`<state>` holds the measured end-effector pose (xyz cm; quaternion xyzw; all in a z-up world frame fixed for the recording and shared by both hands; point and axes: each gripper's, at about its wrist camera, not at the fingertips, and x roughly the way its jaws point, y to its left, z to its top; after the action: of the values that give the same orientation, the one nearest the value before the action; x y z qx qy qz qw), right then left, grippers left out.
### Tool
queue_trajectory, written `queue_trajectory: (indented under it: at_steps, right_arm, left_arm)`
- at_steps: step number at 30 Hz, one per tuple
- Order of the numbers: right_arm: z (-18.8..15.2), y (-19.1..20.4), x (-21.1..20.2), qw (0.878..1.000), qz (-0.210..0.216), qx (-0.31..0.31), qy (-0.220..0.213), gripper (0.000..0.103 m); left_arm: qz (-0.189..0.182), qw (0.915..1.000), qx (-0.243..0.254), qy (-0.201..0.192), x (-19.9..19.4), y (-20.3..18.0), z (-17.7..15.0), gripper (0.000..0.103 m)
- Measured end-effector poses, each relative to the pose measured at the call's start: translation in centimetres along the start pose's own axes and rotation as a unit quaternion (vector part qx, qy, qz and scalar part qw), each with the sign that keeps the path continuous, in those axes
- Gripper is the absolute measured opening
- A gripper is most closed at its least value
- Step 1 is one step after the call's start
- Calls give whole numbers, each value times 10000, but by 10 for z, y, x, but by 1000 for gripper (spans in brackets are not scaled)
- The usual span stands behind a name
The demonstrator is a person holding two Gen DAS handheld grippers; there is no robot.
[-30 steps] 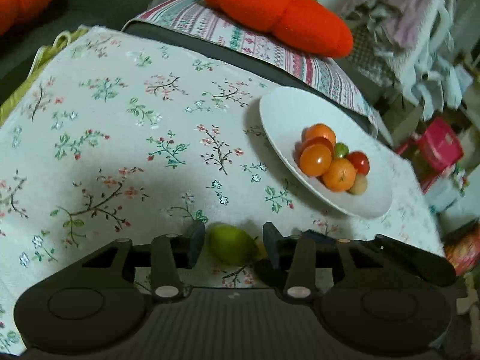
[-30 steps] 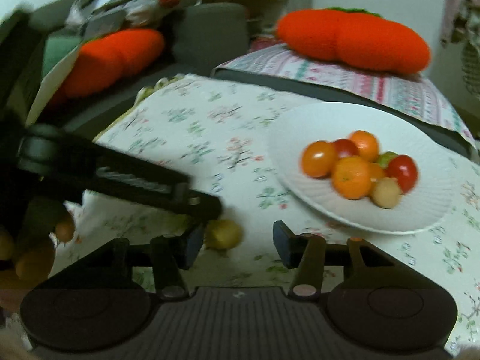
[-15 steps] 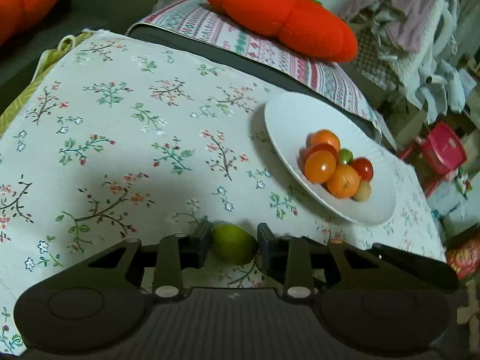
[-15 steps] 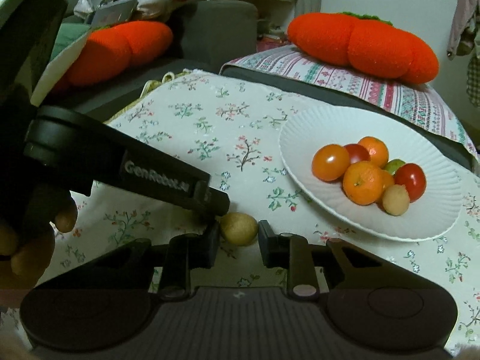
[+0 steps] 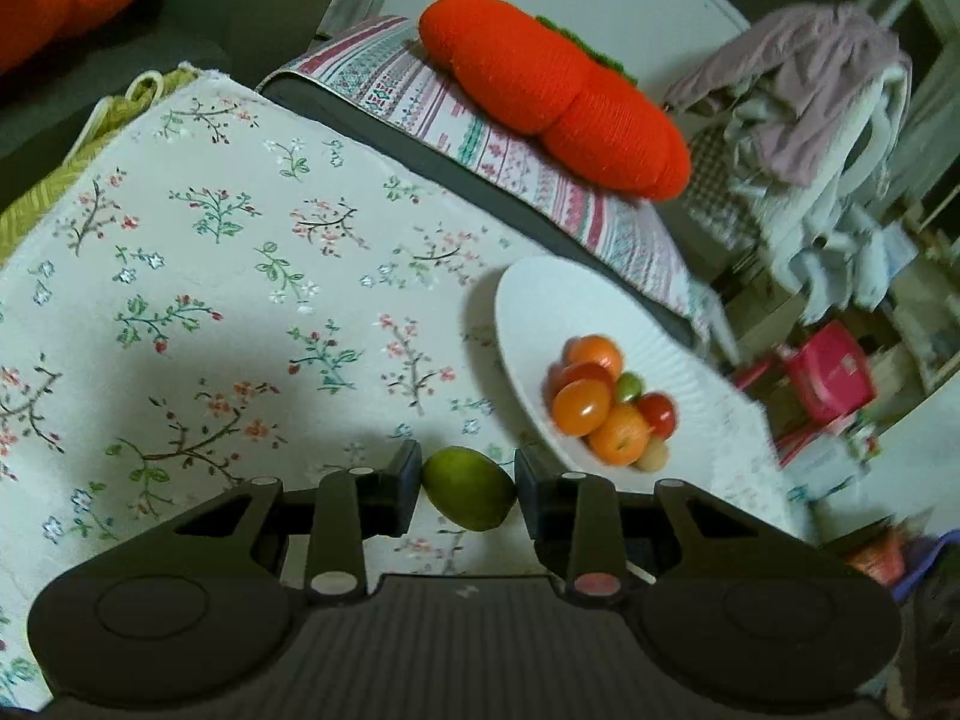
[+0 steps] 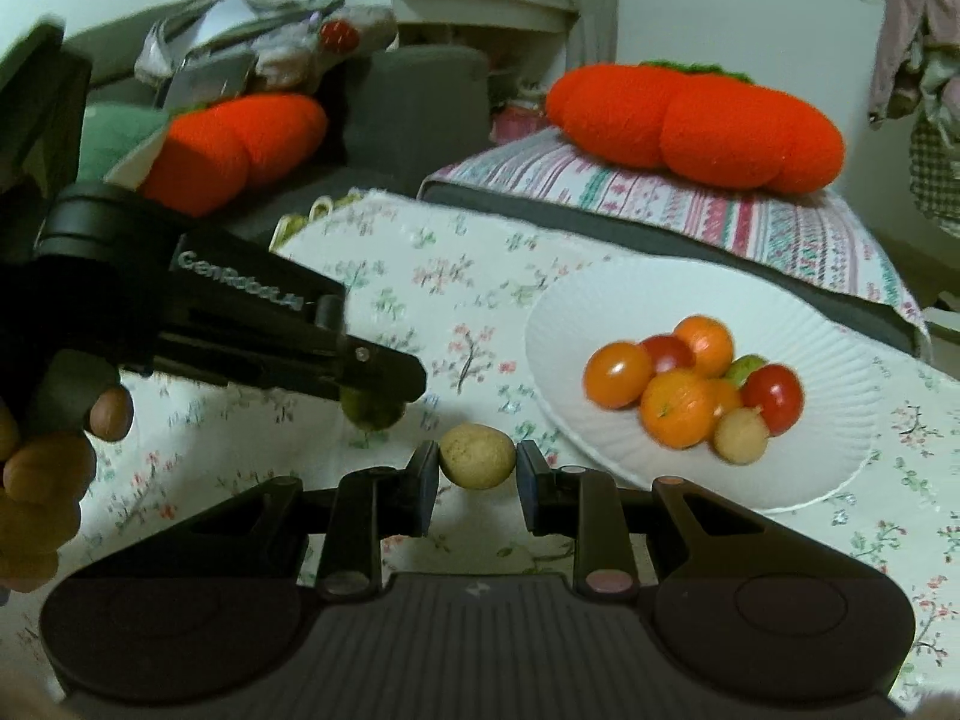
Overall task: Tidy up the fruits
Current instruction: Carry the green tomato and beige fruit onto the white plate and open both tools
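Left wrist view: the left gripper (image 5: pixel 467 491) is clenching a green lime (image 5: pixel 469 495) just above the floral tabletop (image 5: pixel 228 276), near the white plate (image 5: pixel 540 300) of fruit.

Right wrist view: the right gripper (image 6: pixel 476 474) is grasping a tan round fruit (image 6: pixel 477 464), with the plate's 7 fruits (image 6: pixel 690 390) lying beside it.

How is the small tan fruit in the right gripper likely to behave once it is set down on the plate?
The tan fruit looks round, so it may roll on the plate. Its matte skin probably grips. The right gripper pinches only its sides, so it might slip.
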<state>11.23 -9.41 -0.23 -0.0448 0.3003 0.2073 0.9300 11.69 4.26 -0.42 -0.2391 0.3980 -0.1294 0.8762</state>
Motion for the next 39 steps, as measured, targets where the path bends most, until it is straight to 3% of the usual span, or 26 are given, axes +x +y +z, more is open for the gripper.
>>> queue_trajectory:
  at_steps: [6,18,22,27,39]
  right_arm:
    - [5,-12,-19,9993,-59,230,-276,25]
    - [11,-73,-45,9900,-580,1098,-662,25]
    - [9,-94,-44,9850,-764,1416,-620,25]
    - [5,-104,-38,9824,-938,1524,-528,25]
    - [-4,-118,-23,9817,-996,1594,-314,25]
  left_arm:
    - [-130,9998,-68,-163,-5,-5,2,30]
    - [-100,9964,714,-457,6,-45,6,31]
    - [16,9926,1089,-541,19,-60,8,31]
    - [206,9902,1218,-644,41,-67,22,31]
    - [477,9821,1678,-716,85,-80,26,31]
